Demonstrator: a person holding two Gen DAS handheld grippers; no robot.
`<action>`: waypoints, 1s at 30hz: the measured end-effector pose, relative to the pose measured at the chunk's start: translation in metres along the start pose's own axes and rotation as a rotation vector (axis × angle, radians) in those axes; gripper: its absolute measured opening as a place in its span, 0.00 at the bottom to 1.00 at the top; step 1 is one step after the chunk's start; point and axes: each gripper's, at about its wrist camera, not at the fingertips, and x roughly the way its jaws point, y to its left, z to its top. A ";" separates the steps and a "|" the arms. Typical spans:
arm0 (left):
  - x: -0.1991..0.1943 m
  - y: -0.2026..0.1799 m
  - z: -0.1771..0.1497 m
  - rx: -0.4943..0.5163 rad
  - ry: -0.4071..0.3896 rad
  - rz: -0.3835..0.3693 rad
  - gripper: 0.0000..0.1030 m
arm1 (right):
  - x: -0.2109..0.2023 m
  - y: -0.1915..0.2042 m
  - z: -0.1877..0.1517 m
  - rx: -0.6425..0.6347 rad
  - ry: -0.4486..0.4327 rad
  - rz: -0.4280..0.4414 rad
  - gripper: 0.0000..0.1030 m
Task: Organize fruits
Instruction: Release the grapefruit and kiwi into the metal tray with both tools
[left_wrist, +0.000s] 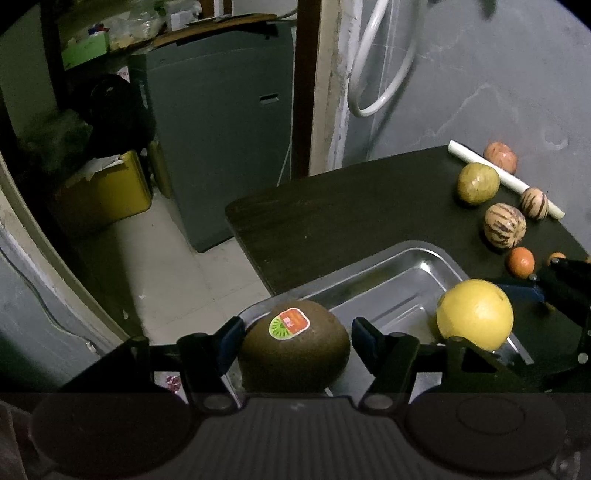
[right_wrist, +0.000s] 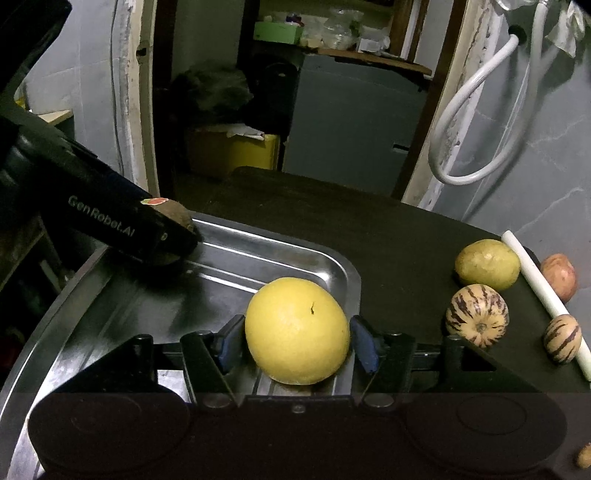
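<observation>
Firstly, left wrist view. We list the left gripper (left_wrist: 297, 341), its blue pads set either side of a brown kiwi (left_wrist: 293, 347) with an orange-green sticker; the left pad seems to touch the fruit, the right shows a slight gap, so we cannot tell whether the grip is firm. Kiwi sits over the near-left corner of the steel tray (left_wrist: 388, 273); its long axis runs across the jaws. To the right, a yellow citrus (left_wrist: 474, 314) over the tray's right part, the right gripper (left_wrist: 532, 291) beside it. On the dark table (left_wrist: 332, 214): green-yellow fruit (left_wrist: 478, 183), two striped melons (left_wrist: 505, 226), an orange (left_wrist: 520, 262), a reddish fruit (left_wrist: 500, 157), a white rod (left_wrist: 506, 179).

Right wrist view. We list the right gripper's pads on both sides of the citrus, seemingly holding it, over the tray's near-right corner. The left gripper stands well to the left, over the far-left corner. We judge both fruits due for release straight downward; each gripper is already over its own end of the tray.
</observation>
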 end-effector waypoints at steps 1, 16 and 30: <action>-0.002 0.001 0.000 -0.009 -0.003 -0.003 0.70 | -0.003 -0.001 -0.001 0.004 -0.004 -0.002 0.65; -0.048 -0.030 -0.002 -0.061 -0.097 -0.086 0.99 | -0.084 -0.037 -0.037 0.178 -0.073 -0.056 0.93; -0.048 -0.161 -0.004 0.143 -0.061 -0.231 0.99 | -0.178 -0.105 -0.130 0.445 -0.089 -0.279 0.99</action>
